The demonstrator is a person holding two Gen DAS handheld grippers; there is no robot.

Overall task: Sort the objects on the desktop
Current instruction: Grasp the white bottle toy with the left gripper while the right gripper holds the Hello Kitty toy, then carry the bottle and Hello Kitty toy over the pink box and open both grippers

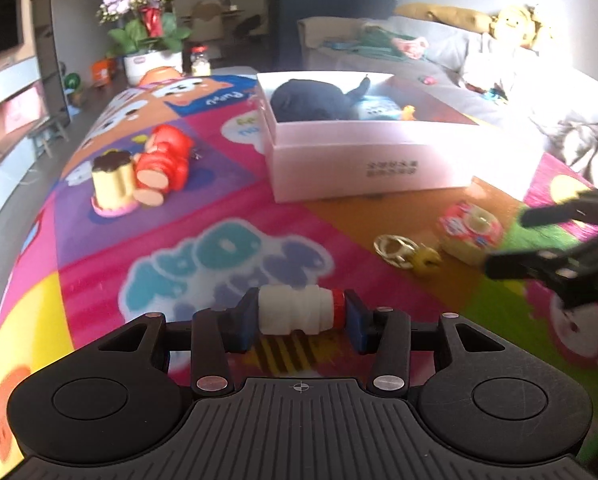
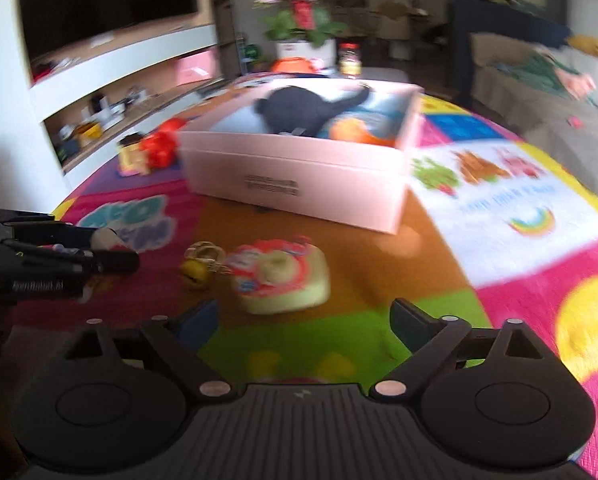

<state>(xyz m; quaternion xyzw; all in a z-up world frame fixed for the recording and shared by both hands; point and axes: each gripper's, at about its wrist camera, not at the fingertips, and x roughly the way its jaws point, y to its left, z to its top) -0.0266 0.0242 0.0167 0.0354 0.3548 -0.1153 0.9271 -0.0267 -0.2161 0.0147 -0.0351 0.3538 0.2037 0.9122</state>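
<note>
Bottle point(image 1: 299, 310): small, white, ribbed, red-capped, lying sideways, clamped end to end.

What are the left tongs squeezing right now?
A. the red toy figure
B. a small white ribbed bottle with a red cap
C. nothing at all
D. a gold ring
B: in the left wrist view, the left tongs are shut on the small white ribbed bottle, which lies sideways with one blue pad at each end, red cap to the right.
</note>
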